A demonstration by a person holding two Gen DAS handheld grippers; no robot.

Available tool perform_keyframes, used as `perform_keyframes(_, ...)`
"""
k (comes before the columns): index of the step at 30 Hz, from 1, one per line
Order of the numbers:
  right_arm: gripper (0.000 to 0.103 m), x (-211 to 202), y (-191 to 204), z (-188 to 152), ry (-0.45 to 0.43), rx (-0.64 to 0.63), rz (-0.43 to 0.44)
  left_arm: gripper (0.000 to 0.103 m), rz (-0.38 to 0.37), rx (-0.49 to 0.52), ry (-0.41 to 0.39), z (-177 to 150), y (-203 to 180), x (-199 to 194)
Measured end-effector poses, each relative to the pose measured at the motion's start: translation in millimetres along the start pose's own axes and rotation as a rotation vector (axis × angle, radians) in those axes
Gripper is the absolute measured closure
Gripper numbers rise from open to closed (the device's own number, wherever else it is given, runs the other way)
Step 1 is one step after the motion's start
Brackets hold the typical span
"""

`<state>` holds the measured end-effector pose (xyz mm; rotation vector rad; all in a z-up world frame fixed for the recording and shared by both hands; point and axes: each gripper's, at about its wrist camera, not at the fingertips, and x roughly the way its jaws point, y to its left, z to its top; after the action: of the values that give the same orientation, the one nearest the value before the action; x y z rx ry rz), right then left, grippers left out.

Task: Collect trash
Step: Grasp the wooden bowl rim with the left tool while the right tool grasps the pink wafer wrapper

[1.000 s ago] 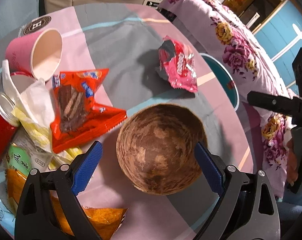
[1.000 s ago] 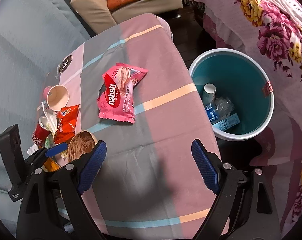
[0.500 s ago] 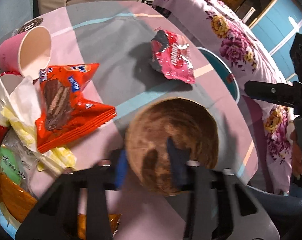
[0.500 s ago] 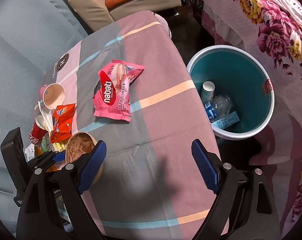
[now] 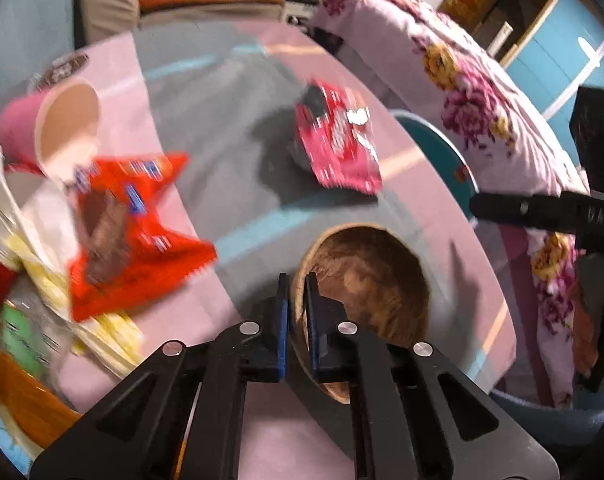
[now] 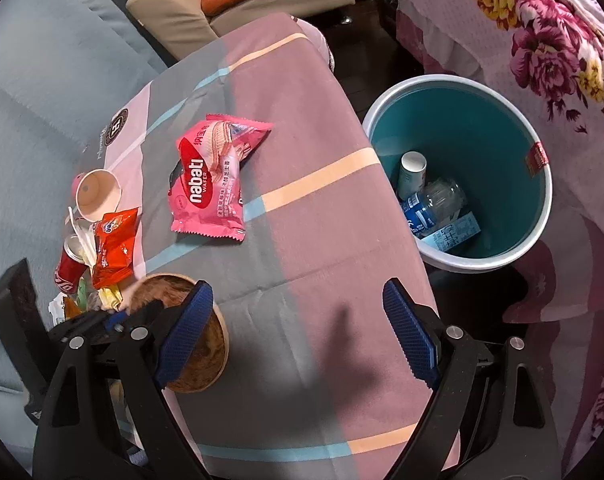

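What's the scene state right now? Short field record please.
left claw: shut on rim of wooden bowl
right claw: open, above the table, holding nothing
on table: pink wafer packet, orange snack packet, pink paper cup, red can
trash bin: on the floor beside the table, bottle and carton inside

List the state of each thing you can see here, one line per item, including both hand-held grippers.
Left hand-held gripper: shut on the coconut bowl's rim.
Right hand-held gripper: open, holding nothing.
Coconut bowl: upright, empty.
Pink wafer packet: lying flat on the tablecloth.
Orange snack packet: lying flat among the pile.
Pink paper cup: tipped on its side.
Red soda can: lying tilted.
Trash bin: upright, partly filled.
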<state>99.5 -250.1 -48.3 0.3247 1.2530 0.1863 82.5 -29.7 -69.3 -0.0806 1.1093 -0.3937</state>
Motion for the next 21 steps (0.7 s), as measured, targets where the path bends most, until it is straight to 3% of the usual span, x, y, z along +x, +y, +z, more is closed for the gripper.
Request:
perform_keyframes(13, 0.02, 20.8, 23.9, 49.4, -0.029, -0.035, 0.062, 0.095, 0.07, -0.114, -0.162, 47.1, 47.5, -45.1)
perform_keyframes(19, 0.02, 56.7, 41.1, 74.7, 0.001, -0.055, 0.09, 0.095, 0.076, -0.159, -0.174, 56.4, 68.5, -49.3)
perform_keyframes(21, 0.028, 64.8, 45.1, 78.4, 0.001, -0.061, 0.09, 0.095, 0.076, -0.161, -0.169, 56.1, 71.1, -47.5)
